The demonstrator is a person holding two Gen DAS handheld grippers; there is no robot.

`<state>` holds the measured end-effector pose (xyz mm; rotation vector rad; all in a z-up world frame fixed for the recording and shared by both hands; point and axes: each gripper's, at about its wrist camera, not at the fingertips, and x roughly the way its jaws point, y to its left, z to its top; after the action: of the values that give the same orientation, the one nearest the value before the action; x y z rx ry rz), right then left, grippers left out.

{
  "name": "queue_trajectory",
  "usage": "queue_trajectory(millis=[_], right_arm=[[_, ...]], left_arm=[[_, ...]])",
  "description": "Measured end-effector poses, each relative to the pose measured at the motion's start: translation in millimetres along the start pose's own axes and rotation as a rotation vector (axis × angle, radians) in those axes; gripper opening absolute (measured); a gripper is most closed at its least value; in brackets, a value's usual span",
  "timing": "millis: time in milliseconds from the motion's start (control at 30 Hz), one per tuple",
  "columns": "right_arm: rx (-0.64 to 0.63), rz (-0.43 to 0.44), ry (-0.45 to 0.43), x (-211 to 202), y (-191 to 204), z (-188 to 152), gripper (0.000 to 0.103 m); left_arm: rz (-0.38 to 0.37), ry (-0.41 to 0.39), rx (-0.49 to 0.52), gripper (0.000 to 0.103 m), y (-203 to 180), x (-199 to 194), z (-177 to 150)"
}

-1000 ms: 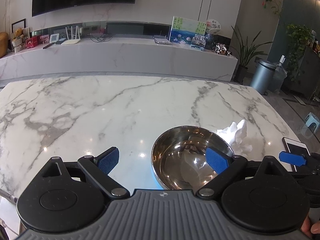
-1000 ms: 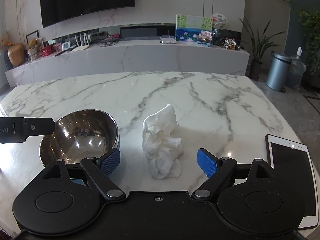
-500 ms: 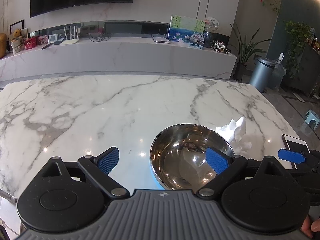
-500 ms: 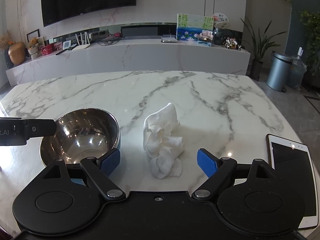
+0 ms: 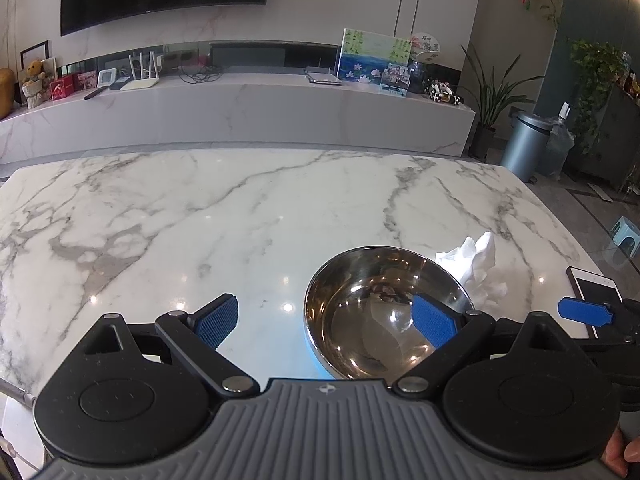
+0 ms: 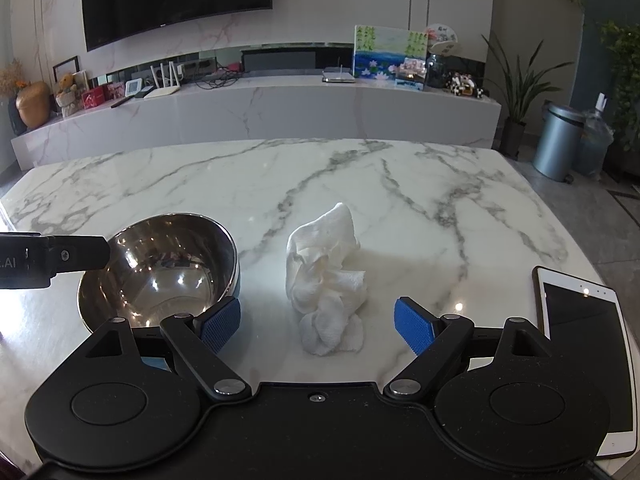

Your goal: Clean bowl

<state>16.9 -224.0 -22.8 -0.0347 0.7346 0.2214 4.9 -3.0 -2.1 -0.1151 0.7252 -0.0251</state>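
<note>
A shiny steel bowl (image 5: 376,308) stands on the white marble table (image 5: 240,208); it also shows in the right wrist view (image 6: 164,268). My left gripper (image 5: 326,318) is open, its right pad over the bowl's inside and its left pad outside the rim. A crumpled white cloth (image 6: 326,276) lies right of the bowl; it also shows behind the bowl in the left wrist view (image 5: 476,264). My right gripper (image 6: 318,324) is open, with the cloth's near end between its pads. The left gripper's finger (image 6: 60,258) shows over the bowl's left rim.
A white tablet (image 6: 584,320) lies at the table's right edge, seen also in the left wrist view (image 5: 592,292). A long marble counter (image 5: 240,108) with small items stands beyond the table. A metal bin (image 5: 524,146) stands on the floor at the right.
Both grippers have eased slightly forward and up. The bowl and the cloth have stayed in place, and both grippers remain open.
</note>
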Motion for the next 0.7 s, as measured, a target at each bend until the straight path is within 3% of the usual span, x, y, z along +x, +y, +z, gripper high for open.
queue_trajectory(millis=[700], right_arm=[[0.000, -0.007, -0.001, 4.6, -0.2, -2.1, 0.083]], left_arm=[[0.003, 0.029, -0.001, 0.095, 4.5, 8.7, 1.5]])
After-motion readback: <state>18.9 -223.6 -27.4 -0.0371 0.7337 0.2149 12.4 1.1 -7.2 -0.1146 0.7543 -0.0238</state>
